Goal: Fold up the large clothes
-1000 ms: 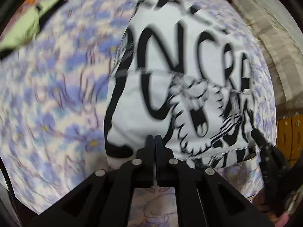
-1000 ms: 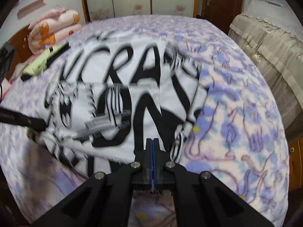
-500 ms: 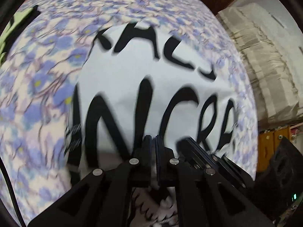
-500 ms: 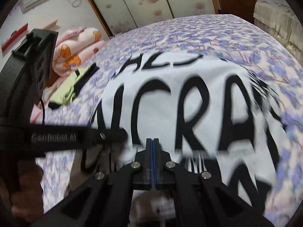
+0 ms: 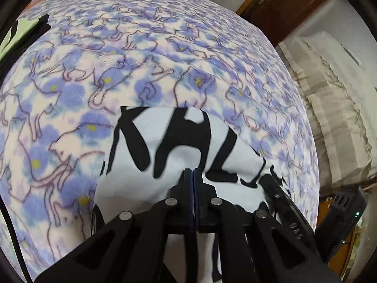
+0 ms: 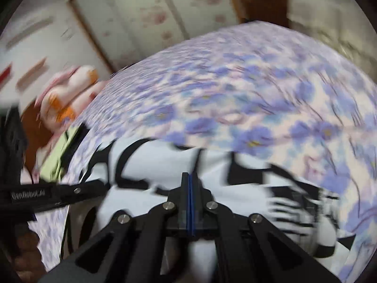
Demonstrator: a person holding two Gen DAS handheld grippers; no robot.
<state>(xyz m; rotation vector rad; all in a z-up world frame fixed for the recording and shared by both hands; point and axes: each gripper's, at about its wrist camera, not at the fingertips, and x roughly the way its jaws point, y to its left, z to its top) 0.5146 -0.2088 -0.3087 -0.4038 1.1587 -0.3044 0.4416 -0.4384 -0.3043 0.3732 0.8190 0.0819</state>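
Now both grippers sit low over the white T-shirt (image 5: 150,188), which lies on the bed's blue-flowered blanket (image 5: 146,54) at its near end, right under the cameras. Big black hand-drawn lettering runs across the cloth; from the left wrist view the strokes read roughly like "KHL", though they are cut off by the fold and I cannot make out a whole word. The line of letters runs side to side across both views, and the shirt's far edge runs the same way, so its long axis seems to lie crosswise to the grippers. Left gripper (image 5: 193,172): jaws pressed flat together, blue pads meeting, with shirt cloth bunched right at the tips, though whether any is pinched I cannot tell. Right gripper (image 6: 189,176): jaws closed tight too, same doubt about cloth between them, and the picture is smeared. Seen from the right wrist, the left gripper's black arm carries small white writing, "GenRobot.AI". Beyond the shirt's left side lies a lime-green garment (image 6: 63,151), with a pink and orange plush toy (image 6: 70,94) further back.
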